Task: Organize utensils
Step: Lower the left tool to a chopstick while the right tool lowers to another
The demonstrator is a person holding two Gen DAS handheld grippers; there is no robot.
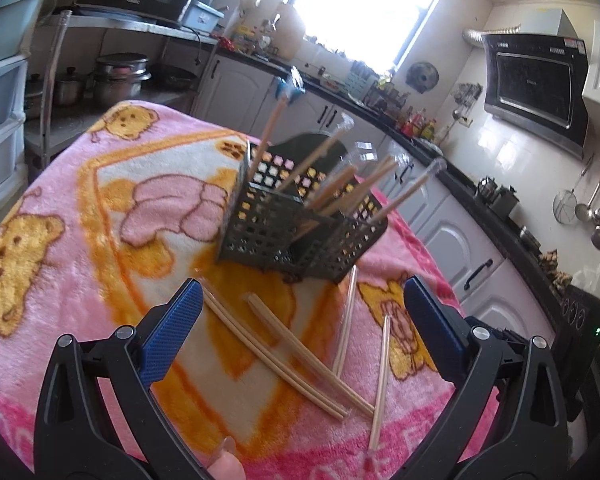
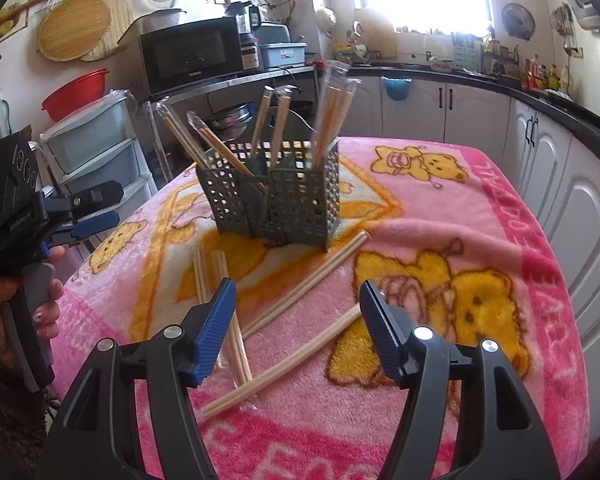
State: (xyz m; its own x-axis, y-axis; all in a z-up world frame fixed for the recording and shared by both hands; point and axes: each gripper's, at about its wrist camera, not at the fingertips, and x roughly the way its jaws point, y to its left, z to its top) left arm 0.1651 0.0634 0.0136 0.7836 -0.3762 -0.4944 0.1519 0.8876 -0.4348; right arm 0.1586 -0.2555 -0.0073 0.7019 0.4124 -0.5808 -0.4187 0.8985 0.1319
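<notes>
While several wrapped wooden chopstick pairs point(image 2: 332, 120) stand in the dark perforated plastic basket point(image 2: 272, 196), four loose pairs point(image 2: 300, 286) remain on the pink blanket point(image 2: 440, 208); left gripper point(image 1: 300, 320) and right gripper point(image 2: 298, 320) gape empty.

- Blanket point(image 2: 440, 216) over the bench: fleecy cloth, matt, pink and orange print.
- Utensil basket point(image 2: 272, 196): grey-green plastic, perforated, dull finish.
- Chopsticks point(image 2: 304, 284) loose on the blanket: pale wood, smooth; some in clear glossy wrap.
- Right tongs point(image 2: 298, 304): ribbed blue pads, matt black plastic arms, shiny metal rivets.
- Left tongs point(image 1: 300, 300): fine-textured blue pads, same black plastic.
- Far cabinets point(image 2: 476, 108): glossy white doors.
</notes>
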